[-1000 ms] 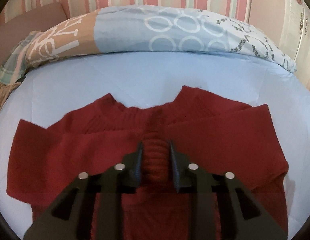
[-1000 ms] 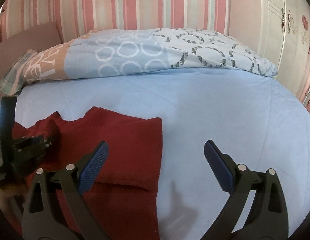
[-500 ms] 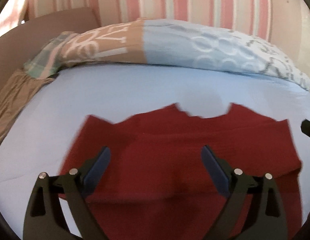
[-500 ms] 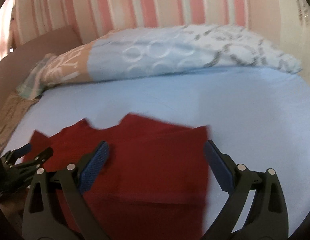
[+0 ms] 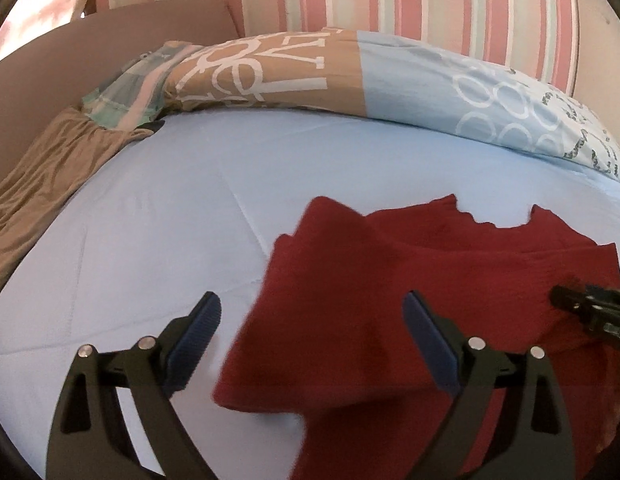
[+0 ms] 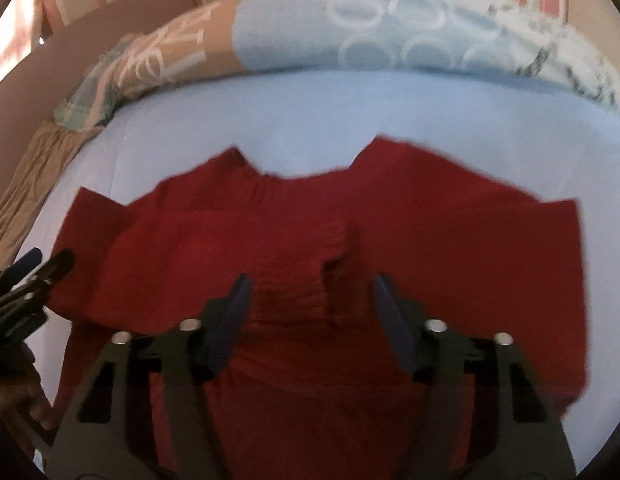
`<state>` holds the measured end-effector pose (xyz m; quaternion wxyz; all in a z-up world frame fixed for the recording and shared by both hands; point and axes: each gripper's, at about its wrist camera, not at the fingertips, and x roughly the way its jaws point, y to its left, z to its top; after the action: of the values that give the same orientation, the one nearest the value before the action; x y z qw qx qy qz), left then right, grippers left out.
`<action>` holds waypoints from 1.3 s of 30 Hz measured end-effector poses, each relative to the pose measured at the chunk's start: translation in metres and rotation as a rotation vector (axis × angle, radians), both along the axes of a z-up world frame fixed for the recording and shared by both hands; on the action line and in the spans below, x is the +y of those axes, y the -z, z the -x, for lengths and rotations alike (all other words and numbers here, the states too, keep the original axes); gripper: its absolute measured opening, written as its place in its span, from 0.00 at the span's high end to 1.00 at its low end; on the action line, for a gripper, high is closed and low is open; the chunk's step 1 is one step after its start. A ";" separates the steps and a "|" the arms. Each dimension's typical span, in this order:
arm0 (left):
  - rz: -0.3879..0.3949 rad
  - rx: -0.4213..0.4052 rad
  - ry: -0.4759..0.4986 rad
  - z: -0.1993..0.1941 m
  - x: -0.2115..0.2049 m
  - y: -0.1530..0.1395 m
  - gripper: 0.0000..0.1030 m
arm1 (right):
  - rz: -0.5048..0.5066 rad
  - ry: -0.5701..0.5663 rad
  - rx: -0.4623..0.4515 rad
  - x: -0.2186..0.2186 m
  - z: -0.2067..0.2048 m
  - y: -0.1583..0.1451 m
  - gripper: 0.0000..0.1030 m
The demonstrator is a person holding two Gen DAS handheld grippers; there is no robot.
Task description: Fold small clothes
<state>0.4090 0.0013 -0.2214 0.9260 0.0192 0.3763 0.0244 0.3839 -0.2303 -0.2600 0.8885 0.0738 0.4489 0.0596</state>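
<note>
A dark red knit sweater (image 5: 389,300) lies flat on the light blue sheet (image 5: 150,220), sleeves folded in over its body. My left gripper (image 5: 310,304) hangs open above the sweater's left edge, one finger over the sheet and the other over the cloth. My right gripper (image 6: 311,280) is above the middle of the sweater (image 6: 449,248). Its jaws are closing around the ribbed cuff (image 6: 294,280), which lies between them; the pads do not press on it. The right gripper's tip (image 5: 569,304) shows at the right edge of the left wrist view.
A folded patterned quilt (image 5: 349,72) runs along the far side of the bed below a striped wall. A tan gathered cloth (image 5: 42,168) hangs at the left edge. A hand (image 6: 14,392) holds the left gripper (image 6: 42,264) at the lower left.
My left gripper let go of the ribbed cuff, opened wide and moved left to the sweater's edge. My right gripper came left from over the sheet to the sweater's middle, and its jaws narrowed.
</note>
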 end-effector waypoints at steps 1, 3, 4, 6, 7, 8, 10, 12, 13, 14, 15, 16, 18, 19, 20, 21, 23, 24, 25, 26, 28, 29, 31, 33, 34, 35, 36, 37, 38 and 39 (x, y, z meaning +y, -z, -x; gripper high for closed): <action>0.000 -0.001 -0.006 0.000 0.003 0.000 0.10 | 0.007 0.001 -0.010 0.000 0.001 -0.001 0.81; 0.002 0.000 -0.022 -0.002 0.011 -0.001 0.10 | 0.008 -0.004 -0.053 -0.004 0.007 -0.011 0.91; 0.003 -0.002 -0.030 -0.003 0.014 -0.002 0.10 | 0.012 0.000 -0.065 -0.007 0.009 -0.015 0.91; 0.012 -0.006 -0.046 -0.004 0.019 -0.005 0.10 | 0.031 0.027 -0.097 -0.016 0.015 -0.026 0.92; 0.020 -0.009 -0.054 -0.006 0.021 -0.007 0.10 | 0.036 0.039 -0.111 -0.022 0.017 -0.032 0.92; 0.024 -0.011 -0.058 -0.006 0.022 -0.008 0.10 | 0.055 0.054 -0.132 -0.030 0.021 -0.039 0.92; 0.020 -0.013 -0.059 -0.008 0.020 -0.011 0.10 | 0.095 0.074 -0.155 -0.040 0.027 -0.047 0.92; 0.000 -0.009 -0.045 -0.012 0.013 -0.010 0.10 | 0.113 0.093 -0.161 -0.054 0.032 -0.052 0.92; -0.013 -0.004 -0.039 -0.015 0.008 -0.007 0.10 | 0.128 0.098 -0.158 -0.058 0.034 -0.052 0.92; -0.025 0.006 -0.035 -0.017 0.004 -0.003 0.10 | 0.149 0.106 -0.154 -0.062 0.035 -0.050 0.92; -0.039 0.024 -0.028 -0.022 -0.001 0.004 0.10 | 0.165 0.114 -0.144 -0.067 0.036 -0.045 0.92; -0.055 0.046 -0.023 -0.025 -0.006 0.012 0.10 | 0.172 0.120 -0.126 -0.071 0.036 -0.040 0.92; -0.094 0.084 -0.019 -0.030 -0.012 0.028 0.10 | 0.169 0.126 -0.078 -0.078 0.034 -0.024 0.91; -0.106 0.101 -0.020 -0.031 -0.013 0.035 0.10 | 0.178 0.127 -0.060 -0.080 0.033 -0.017 0.89; -0.116 0.119 -0.029 -0.033 -0.012 0.044 0.09 | 0.182 0.126 -0.047 -0.080 0.033 -0.013 0.87; -0.106 0.125 -0.035 -0.034 -0.011 0.047 0.09 | 0.200 0.129 -0.035 -0.081 0.033 -0.006 0.84; -0.096 0.128 -0.048 -0.036 -0.007 0.048 0.07 | 0.227 0.153 -0.041 -0.082 0.034 -0.001 0.63; -0.103 0.130 -0.056 -0.037 -0.006 0.048 0.07 | 0.232 0.171 -0.044 -0.085 0.035 0.000 0.60; -0.105 0.130 -0.061 -0.037 -0.005 0.046 0.07 | 0.229 0.176 -0.044 -0.087 0.035 0.000 0.56; -0.101 0.128 -0.061 -0.037 -0.005 0.045 0.08 | 0.228 0.184 -0.044 -0.089 0.036 0.000 0.54; -0.070 0.109 -0.048 -0.033 -0.003 0.039 0.08 | 0.237 0.190 -0.046 -0.090 0.039 -0.002 0.51; -0.056 0.094 -0.037 -0.028 -0.003 0.034 0.08 | 0.246 0.192 -0.050 -0.090 0.040 -0.004 0.51; -0.064 0.075 -0.024 -0.019 -0.005 0.026 0.08 | 0.262 0.204 -0.061 -0.091 0.046 -0.009 0.51; -0.085 0.041 0.010 -0.004 -0.012 0.016 0.08 | 0.234 0.209 -0.085 -0.094 0.055 -0.017 0.51; -0.092 0.027 0.026 0.003 -0.015 0.012 0.08 | 0.235 0.206 -0.095 -0.093 0.059 -0.022 0.50; -0.096 0.018 0.041 0.010 -0.018 0.008 0.08 | 0.240 0.206 -0.103 -0.092 0.062 -0.026 0.49; -0.093 0.011 0.048 0.019 -0.019 0.003 0.08 | 0.240 0.198 -0.112 -0.091 0.069 -0.031 0.49; -0.079 0.008 0.047 0.028 -0.019 -0.002 0.08 | 0.235 0.188 -0.117 -0.090 0.075 -0.036 0.49; -0.066 0.007 0.045 0.035 -0.018 -0.005 0.08 | 0.236 0.181 -0.121 -0.088 0.080 -0.040 0.49; -0.045 0.005 0.036 0.045 -0.015 -0.012 0.08 | 0.237 0.175 -0.133 -0.086 0.091 -0.048 0.49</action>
<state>0.3639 -0.0134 -0.2093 0.9247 0.0468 0.3773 0.0164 0.2932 -0.3160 -0.2119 0.9206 0.0031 0.3849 -0.0665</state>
